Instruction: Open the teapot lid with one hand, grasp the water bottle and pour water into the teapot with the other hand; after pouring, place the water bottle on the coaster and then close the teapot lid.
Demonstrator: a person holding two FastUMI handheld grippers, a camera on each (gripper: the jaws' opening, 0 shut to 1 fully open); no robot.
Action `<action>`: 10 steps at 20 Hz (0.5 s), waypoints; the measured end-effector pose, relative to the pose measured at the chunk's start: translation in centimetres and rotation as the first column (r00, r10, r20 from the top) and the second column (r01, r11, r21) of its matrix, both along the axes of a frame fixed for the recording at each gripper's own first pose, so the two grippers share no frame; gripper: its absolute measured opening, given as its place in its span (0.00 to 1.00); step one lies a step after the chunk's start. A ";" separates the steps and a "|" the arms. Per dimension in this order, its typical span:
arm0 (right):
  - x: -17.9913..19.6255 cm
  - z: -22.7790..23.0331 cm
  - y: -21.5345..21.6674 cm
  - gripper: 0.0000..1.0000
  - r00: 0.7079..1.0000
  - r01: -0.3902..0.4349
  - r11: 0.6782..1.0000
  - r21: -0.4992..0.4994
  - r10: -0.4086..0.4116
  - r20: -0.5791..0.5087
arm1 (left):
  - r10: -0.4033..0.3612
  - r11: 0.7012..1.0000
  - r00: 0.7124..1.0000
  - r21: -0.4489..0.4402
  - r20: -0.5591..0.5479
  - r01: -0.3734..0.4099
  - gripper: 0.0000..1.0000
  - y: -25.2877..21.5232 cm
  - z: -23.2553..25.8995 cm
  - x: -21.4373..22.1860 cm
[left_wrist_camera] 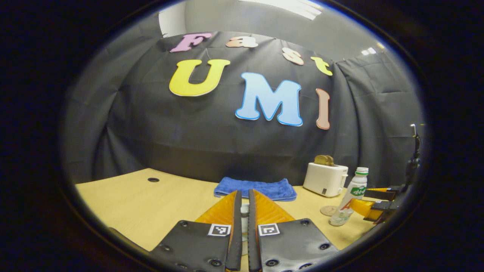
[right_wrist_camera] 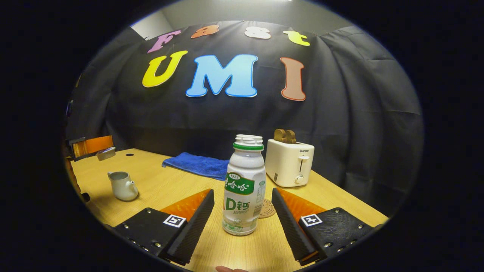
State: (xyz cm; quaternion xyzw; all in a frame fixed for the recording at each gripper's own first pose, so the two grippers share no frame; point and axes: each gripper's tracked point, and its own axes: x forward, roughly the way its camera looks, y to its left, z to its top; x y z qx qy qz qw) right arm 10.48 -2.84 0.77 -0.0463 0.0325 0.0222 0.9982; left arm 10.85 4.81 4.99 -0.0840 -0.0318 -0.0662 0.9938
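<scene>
1. Lid step looks done: left gripper [left_wrist_camera: 242,211] has its fingers closed to a thin gap on a small pale piece, most likely the teapot lid [left_wrist_camera: 244,221]; piece is mostly hidden so that's a judgement
2. Teapot [right_wrist_camera: 123,186] sits open-topped on the worktop [right_wrist_camera: 170,185], seen at far left of the right gripper view, well apart from the bottle
3. Water bottle [right_wrist_camera: 244,185] stands upright on the worktop, no cap on it, between the right gripper's fingers
4. Right gripper [right_wrist_camera: 242,213] has its fingers spread wide, one each side of the bottle, neither touching it
5. Coaster [right_wrist_camera: 267,208] lies just behind and beside the bottle base; toaster [right_wrist_camera: 289,162] and blue towel [right_wrist_camera: 196,165] sit further back, out of the path
6. Step in hand: grasping the bottle
7. Next move calls for closing the fingers on the bottle's lower body, about label height, then lifting straight up and carrying across to the teapot
8. Risk: open neck, so any tilt during carry could spill; keep upright until over the teapot mouth
</scene>
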 end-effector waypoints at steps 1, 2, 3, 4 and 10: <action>0.5 -0.3 -0.1 0.95 1.000 0.003 1.000 -0.011 -0.003 -0.011 | -0.002 1.000 1.000 -0.001 0.001 0.002 0.17 -0.1 -0.1 -0.1; 0.9 -0.9 -0.1 0.95 1.000 0.002 1.000 -0.028 -0.003 -0.027 | -0.001 1.000 1.000 0.001 0.003 0.001 0.17 -0.1 0.0 -0.2; 1.2 -1.2 -0.2 0.95 0.999 0.006 0.999 -0.043 -0.007 -0.035 | -0.003 1.000 1.000 0.004 0.009 0.003 0.17 -0.2 0.1 -0.4; 1.5 -1.2 -0.4 0.95 0.999 0.010 0.999 -0.049 -0.011 -0.033 | -0.004 1.000 1.000 0.006 0.015 0.004 0.17 -0.1 0.4 -0.5; 2.2 -1.7 -0.1 0.74 0.999 -0.002 1.000 0.005 0.003 -0.048 | 0.003 1.000 0.999 0.026 0.035 -0.004 0.17 0.1 0.8 -0.6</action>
